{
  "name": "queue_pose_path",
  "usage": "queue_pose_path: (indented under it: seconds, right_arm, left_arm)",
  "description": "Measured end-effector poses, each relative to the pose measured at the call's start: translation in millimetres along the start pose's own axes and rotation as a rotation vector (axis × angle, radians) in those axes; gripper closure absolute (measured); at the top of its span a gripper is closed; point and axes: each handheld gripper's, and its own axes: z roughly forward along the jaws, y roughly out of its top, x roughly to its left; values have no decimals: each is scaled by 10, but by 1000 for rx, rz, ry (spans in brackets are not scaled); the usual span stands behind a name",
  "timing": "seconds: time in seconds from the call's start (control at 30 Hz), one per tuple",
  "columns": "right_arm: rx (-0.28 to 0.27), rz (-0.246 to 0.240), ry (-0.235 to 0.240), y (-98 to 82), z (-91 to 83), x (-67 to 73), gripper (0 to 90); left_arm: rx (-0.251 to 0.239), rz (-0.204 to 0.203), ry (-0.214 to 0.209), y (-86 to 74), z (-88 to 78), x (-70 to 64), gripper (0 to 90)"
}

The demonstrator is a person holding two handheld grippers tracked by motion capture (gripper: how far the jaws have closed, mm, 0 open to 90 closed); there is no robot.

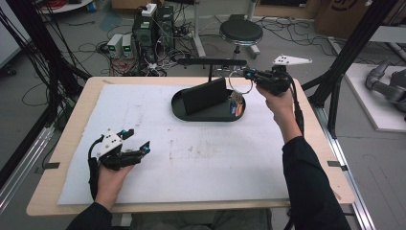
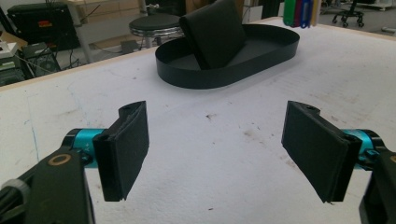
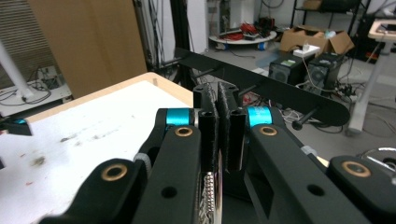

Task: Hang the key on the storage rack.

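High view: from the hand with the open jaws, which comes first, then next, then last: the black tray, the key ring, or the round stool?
1. black tray, mid-table, beyond the left gripper.
2. key ring, over the tray's right end, held by the right gripper.
3. round stool, on the floor behind the table.

Table (image 1: pixel 67 143): a mat (image 1: pixel 191 158) lies on top, and a tray (image 1: pixel 191 115) sits on the mat's far right part with a slab (image 1: pixel 205 96) leaning upright inside it. Key ring (image 1: pixel 239 84) hangs above the tray's right end, under the rack (image 1: pixel 210 62) at the far edge. Stool (image 1: pixel 241 32) and computers (image 1: pixel 153 26) stand on the floor behind the table.
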Motion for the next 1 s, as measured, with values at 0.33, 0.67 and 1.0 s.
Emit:
queue_pose_path:
  seconds: [0.33,0.67,1.0]
  right_arm:
    - [18,31,-42,-16,171,-112,883]
    - [37,65,-85,-38,270,-255,883]
    - [34,113,-112,-119,322,-386,883]
  left_arm:
    - [-1,-6,2,-13,-17,32,233]
    - [-4,-10,5,-21,-46,39,233]
    - [-2,-16,8,-38,-60,48,233]
